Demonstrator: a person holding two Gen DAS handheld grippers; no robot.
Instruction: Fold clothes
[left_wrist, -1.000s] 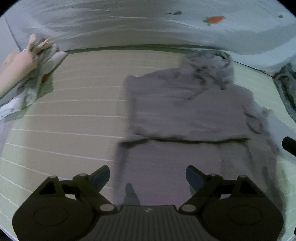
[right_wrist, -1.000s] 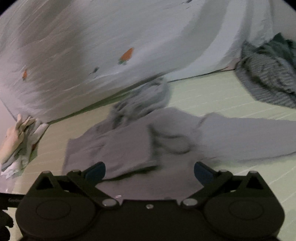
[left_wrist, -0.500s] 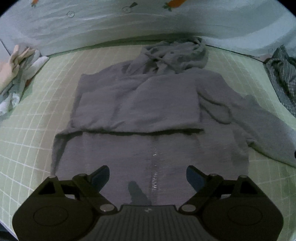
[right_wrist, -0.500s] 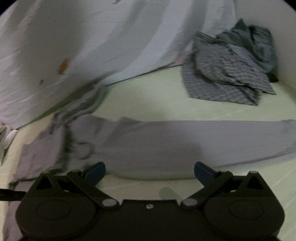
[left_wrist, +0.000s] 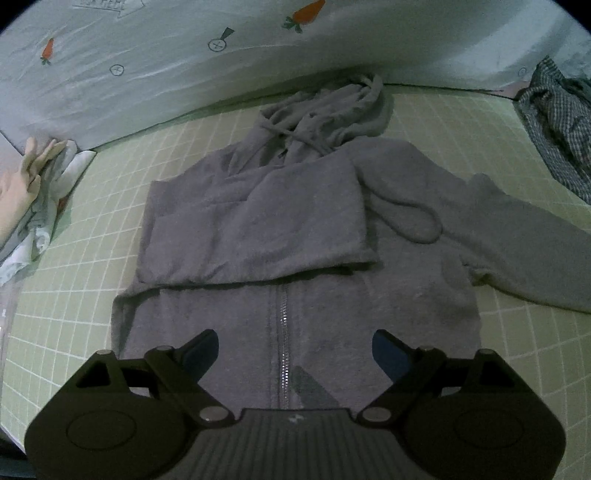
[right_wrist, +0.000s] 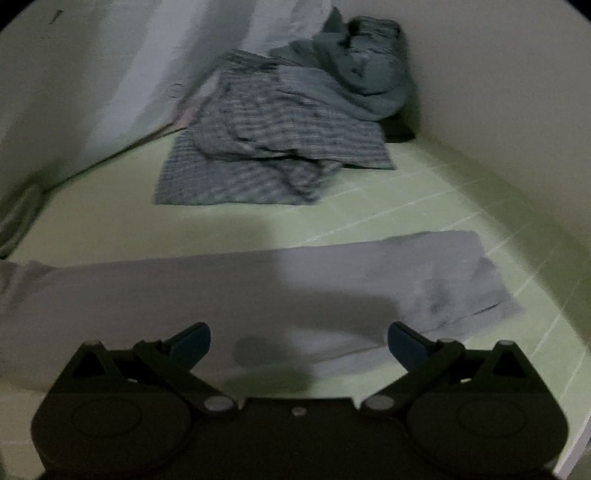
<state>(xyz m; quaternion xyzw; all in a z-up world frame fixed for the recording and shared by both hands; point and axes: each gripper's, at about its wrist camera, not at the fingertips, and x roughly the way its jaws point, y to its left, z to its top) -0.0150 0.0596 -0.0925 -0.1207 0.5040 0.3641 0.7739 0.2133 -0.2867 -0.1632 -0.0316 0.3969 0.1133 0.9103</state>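
Note:
A grey zip hoodie lies flat, front up, on the green grid mat. Its hood points away from me. Its left sleeve is folded across the chest. The other sleeve stretches out straight to the right, cuff near the wall. My left gripper hangs open above the hem, over the zipper, holding nothing. Above the outstretched sleeve my right gripper is open and empty.
A pile of checked and dark green clothes lies in the far right corner. A white sheet with carrot prints hangs behind the mat. At the left edge a person's hand rests on light crumpled cloth.
The left view slid right until it centred on the hoodie's zipper. The right view swept right along the outstretched sleeve and dropped lower, now showing the cuff. Both grippers stayed open.

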